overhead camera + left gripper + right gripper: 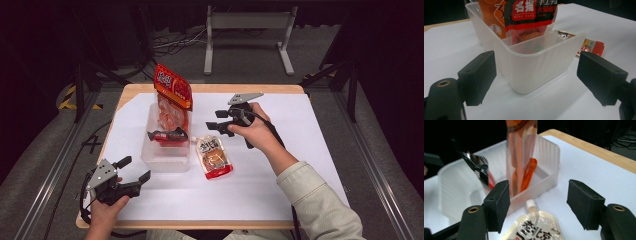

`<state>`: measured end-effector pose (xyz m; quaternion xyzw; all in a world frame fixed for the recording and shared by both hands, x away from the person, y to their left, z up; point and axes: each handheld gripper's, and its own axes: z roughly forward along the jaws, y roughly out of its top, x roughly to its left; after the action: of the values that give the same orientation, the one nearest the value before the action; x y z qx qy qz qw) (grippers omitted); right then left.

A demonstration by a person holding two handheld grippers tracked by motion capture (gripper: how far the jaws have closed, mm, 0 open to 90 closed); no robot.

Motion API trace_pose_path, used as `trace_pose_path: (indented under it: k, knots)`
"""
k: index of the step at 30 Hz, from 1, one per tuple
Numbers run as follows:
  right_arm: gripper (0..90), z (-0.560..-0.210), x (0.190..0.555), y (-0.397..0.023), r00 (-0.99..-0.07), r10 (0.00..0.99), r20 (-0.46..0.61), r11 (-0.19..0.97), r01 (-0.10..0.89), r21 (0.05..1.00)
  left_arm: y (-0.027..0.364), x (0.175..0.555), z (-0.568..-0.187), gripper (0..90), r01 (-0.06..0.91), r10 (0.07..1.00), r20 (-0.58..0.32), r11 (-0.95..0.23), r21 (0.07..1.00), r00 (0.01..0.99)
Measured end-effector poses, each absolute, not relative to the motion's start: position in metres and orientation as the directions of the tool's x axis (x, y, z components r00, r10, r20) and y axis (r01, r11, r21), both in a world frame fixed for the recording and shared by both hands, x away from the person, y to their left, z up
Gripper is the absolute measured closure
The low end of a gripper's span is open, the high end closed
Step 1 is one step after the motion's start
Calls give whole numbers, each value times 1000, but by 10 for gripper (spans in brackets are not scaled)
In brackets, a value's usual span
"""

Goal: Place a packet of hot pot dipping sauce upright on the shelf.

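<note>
While both hands hover over the desk (300,165) | right tool (216,123) open, empty, spout pouch (214,157) at 6 o'clock | left tool (134,172) open, empty, bin (165,161) at 1 o'clock

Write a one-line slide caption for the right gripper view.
Open right gripper hovers over a spouted pouch lying beside a clear bin holding packets.

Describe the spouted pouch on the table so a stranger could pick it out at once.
Start at the white sheet covering the table, then find the clear plastic bin left of centre. The spouted pouch lies flat on the sheet just right of that bin, below the right gripper. Unlike the packets standing inside the bin, it is outside it, pale with a red bottom.
</note>
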<state>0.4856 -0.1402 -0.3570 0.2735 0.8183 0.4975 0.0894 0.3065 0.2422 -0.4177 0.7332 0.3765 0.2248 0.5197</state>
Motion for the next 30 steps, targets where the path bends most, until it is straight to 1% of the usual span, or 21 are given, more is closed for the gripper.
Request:
trace_pose_path:
  k: [5,12,13,18,22,26,30]
  knots:
    - [338,-370,491,-138,-816,572,90,410,379,830,242,306,-418,167,316,786,-60,-177,932,615]
    - [323,-384,494,-136,-812,574,102,429,404,808,242,306,-418,167,317,786,-60,-177,932,615]
    - [304,-389,494,-135,-814,572,103,447,415,792,242,306,-418,167,316,786,-60,-177,932,615]
    - [288,-396,495,-133,-811,575,109,467,434,770,242,306,-418,167,317,786,-60,-176,932,615]
    - [237,-404,495,-130,-806,578,123,482,459,746,242,306,-418,167,318,786,-61,-177,931,615]
    - [207,-413,496,-128,-799,587,131,501,486,716,242,306,-418,167,317,785,-60,-177,932,616]
    - [200,-419,496,-126,-797,591,127,517,495,698,242,307,-418,167,319,785,-61,-178,931,616]
